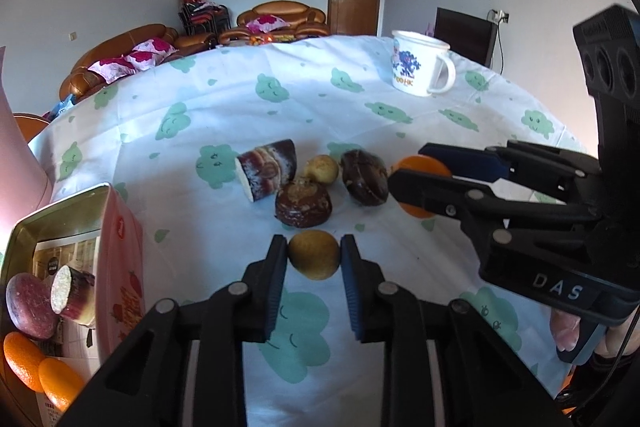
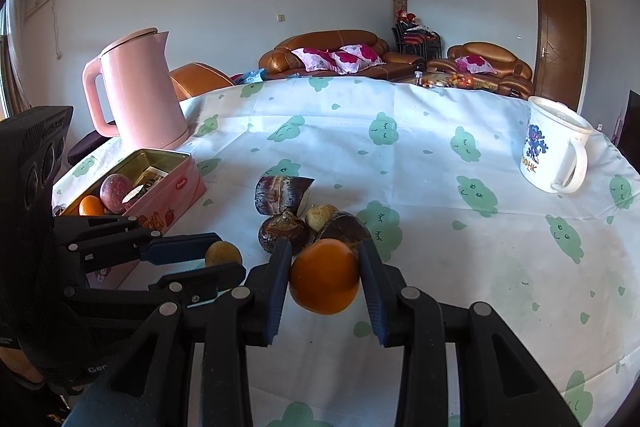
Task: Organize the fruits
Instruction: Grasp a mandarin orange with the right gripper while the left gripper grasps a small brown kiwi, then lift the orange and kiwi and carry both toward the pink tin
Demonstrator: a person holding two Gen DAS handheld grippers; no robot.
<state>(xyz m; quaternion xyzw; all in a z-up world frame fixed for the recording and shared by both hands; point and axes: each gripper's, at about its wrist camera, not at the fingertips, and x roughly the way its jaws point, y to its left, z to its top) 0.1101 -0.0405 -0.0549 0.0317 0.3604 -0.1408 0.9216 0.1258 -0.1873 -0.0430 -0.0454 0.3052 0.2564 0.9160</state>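
Blue-padded left gripper (image 1: 314, 254) clamps the yellow fruit (image 1: 314, 255) mid-tablecloth (image 1: 400, 115); right gripper (image 2: 325, 277) pinches the orange (image 2: 324, 277) beside it. Best lift both straight up, clear the pile, then cross to the pink tin (image 2: 176, 183) near the left edge.

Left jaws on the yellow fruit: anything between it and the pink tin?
Nothing visible. The left gripper brackets the yellow fruit; the pink tin sits open-topped to its left with bare tablecloth between. The tin already holds an orange and other fruit, with room visible at the far end.
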